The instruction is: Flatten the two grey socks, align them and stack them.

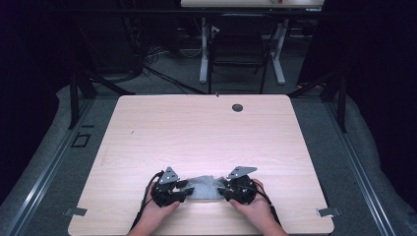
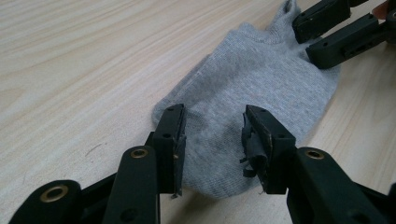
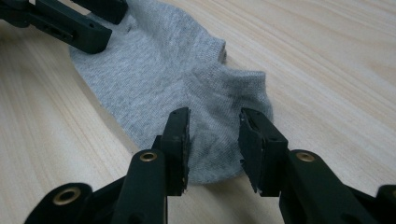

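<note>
At the frame's bottom centre, the left gripper (image 1: 184, 191) and right gripper (image 1: 222, 190) stood part-open, straddling opposite ends of the flat grey sock (image 1: 202, 188), apparently pre-grasp; next both need to close on fabric, table (image 1: 206, 128) beyond bare.

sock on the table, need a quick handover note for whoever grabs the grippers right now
Left gripper: jaws apart, one on each side of one end of the grey sock, not pinching it.
Right gripper: same at the other end, jaws apart over the fabric, no grip.
Sock: lies flat, slightly rumpled, near the front edge of the wooden table, between both grippers.
Done: both grippers placed at the sock's ends.
Left: probably close on each end, then lift or fold; nothing is folded yet.
</note>
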A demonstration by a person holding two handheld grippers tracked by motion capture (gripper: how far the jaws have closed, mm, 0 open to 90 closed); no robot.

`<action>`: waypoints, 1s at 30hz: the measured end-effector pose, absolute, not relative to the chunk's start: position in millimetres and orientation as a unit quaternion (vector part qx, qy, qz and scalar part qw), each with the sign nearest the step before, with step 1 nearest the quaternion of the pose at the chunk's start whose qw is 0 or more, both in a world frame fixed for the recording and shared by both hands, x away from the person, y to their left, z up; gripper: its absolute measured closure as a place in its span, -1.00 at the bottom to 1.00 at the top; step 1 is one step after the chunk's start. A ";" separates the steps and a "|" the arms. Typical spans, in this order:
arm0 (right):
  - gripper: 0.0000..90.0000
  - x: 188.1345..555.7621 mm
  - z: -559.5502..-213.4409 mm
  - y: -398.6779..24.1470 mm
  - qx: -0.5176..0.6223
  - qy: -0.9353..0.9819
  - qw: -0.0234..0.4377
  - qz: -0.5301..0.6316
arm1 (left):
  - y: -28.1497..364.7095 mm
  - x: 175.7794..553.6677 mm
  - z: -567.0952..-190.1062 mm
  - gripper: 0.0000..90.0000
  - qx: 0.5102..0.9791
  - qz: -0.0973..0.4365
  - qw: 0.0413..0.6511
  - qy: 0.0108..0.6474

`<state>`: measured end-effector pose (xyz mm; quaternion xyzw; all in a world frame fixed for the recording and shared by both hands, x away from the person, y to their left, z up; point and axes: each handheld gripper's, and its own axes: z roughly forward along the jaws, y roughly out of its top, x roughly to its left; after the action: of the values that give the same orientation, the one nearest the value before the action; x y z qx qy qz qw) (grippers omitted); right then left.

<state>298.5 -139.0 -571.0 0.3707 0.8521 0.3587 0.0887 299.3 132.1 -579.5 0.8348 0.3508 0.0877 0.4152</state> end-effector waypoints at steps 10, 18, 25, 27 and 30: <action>0.36 298.5 -571.0 -138.8 0.372 0.848 0.090 0.366 | 132.9 299.3 -578.5 0.24 0.834 0.089 0.416 0.351; 0.29 294.4 -560.4 -140.3 0.368 0.844 0.096 0.378 | 136.4 297.0 -569.5 0.12 0.828 0.090 0.425 0.356; 0.24 288.3 -545.7 -146.4 0.367 0.837 0.109 0.390 | 147.6 292.3 -551.2 0.07 0.814 0.104 0.446 0.357; 0.21 286.9 -541.1 -149.3 0.367 0.837 0.113 0.391 | 152.2 290.9 -546.5 0.05 0.810 0.108 0.450 0.359; 0.17 284.1 -535.4 -153.9 0.368 0.834 0.120 0.393 | 158.6 287.6 -541.5 0.04 0.804 0.111 0.454 0.368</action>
<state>284.1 -153.9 -535.4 0.3685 0.8337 0.3934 0.1197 287.6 158.6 -541.5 0.8038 0.3677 0.1108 0.4544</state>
